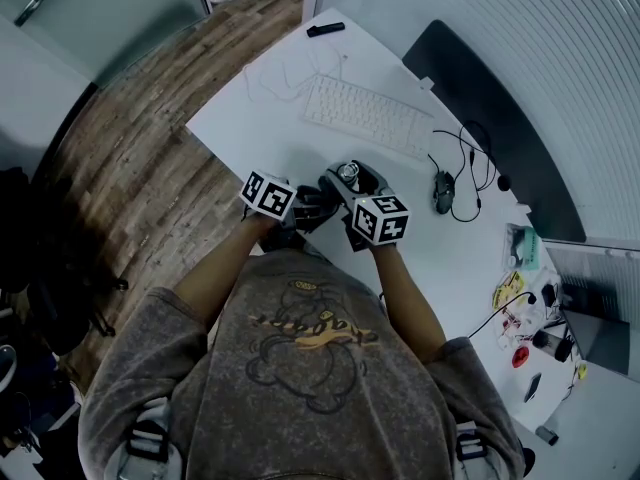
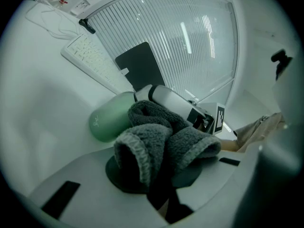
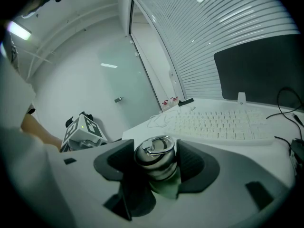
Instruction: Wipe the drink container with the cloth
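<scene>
Grey cloth (image 2: 156, 137) clamped in the left hand-held gripper (image 2: 159, 172) touches the bottle (image 2: 109, 122) clamped by the right hand-held gripper (image 3: 156, 167); rubbing along it seems next.

You stood over a white desk (image 1: 250, 108), wood-plank floor (image 1: 130, 158) off its left edge. Along the far edge sat a keyboard (image 1: 365, 115) and a dark panel (image 1: 490, 118), a ribbed wall (image 1: 540, 58) behind, strip lights (image 2: 185, 37) glinting there.
</scene>
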`<action>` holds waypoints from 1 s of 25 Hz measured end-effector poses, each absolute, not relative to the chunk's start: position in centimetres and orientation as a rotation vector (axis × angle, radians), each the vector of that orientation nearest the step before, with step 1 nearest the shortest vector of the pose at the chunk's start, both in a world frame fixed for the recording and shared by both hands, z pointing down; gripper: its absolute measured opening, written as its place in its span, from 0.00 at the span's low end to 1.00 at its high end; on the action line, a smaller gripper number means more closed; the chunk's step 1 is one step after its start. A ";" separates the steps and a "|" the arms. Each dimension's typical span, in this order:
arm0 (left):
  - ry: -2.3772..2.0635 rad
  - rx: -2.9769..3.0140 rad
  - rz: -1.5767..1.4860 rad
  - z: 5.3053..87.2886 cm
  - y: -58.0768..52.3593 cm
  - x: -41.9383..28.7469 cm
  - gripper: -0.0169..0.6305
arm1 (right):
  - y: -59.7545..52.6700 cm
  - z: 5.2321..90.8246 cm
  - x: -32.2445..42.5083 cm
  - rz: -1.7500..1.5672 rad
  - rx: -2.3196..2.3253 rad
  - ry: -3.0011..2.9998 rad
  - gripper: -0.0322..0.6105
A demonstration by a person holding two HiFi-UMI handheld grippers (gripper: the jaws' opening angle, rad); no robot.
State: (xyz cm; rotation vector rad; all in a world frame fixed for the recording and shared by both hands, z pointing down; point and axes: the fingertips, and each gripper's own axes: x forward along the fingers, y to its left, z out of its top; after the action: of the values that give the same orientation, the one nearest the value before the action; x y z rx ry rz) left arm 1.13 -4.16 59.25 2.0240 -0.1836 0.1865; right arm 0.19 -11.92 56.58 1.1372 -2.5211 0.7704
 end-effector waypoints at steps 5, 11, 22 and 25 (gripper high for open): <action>-0.146 2.061 0.259 59.7 -3.4 2.2 0.14 | -11.9 56.7 0.2 0.764 1.129 -2.504 0.47; -0.147 2.088 0.281 60.2 -3.5 2.8 0.14 | -11.9 56.6 -0.1 0.754 1.122 -2.492 0.47; -0.118 2.068 0.241 60.3 -3.9 4.0 0.14 | -11.9 56.7 0.0 0.742 1.141 -2.482 0.47; -0.108 2.078 0.260 60.5 -4.0 4.4 0.14 | -11.9 56.7 0.1 0.735 1.145 -2.478 0.47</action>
State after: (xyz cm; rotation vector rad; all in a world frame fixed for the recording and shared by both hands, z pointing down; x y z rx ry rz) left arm 4.36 -3.99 60.53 2.0779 -0.1078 0.2598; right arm 0.05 -11.88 56.72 1.1447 -2.4783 0.7354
